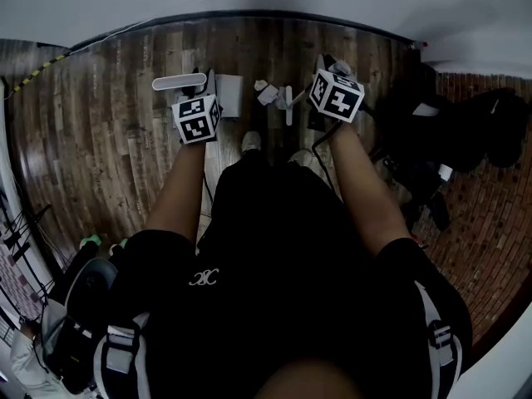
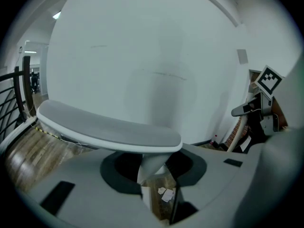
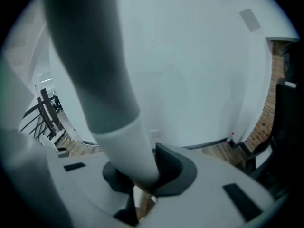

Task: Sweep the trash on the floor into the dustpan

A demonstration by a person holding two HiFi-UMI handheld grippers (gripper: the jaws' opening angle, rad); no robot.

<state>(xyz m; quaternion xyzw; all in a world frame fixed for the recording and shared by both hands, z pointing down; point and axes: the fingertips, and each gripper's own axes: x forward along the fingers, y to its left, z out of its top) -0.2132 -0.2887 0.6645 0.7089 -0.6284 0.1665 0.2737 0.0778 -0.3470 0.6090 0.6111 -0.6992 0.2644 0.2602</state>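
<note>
Head view: small white paper scraps point(image 1: 268, 93) just beside a pale dustpan point(image 1: 229, 96)

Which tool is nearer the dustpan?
Left. The left tool is shut on the dustpan by its handle, right beside the pan. The right tool grips the broom pole on the far side of the paper scraps.

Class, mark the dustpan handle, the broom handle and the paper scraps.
dustpan handle point(image 2: 109, 129): left gripper view, its flat top bar.
broom handle point(image 3: 126, 151): right gripper view, pale shaft.
paper scraps point(image 2: 166, 194): left gripper view, a white piece.
</note>
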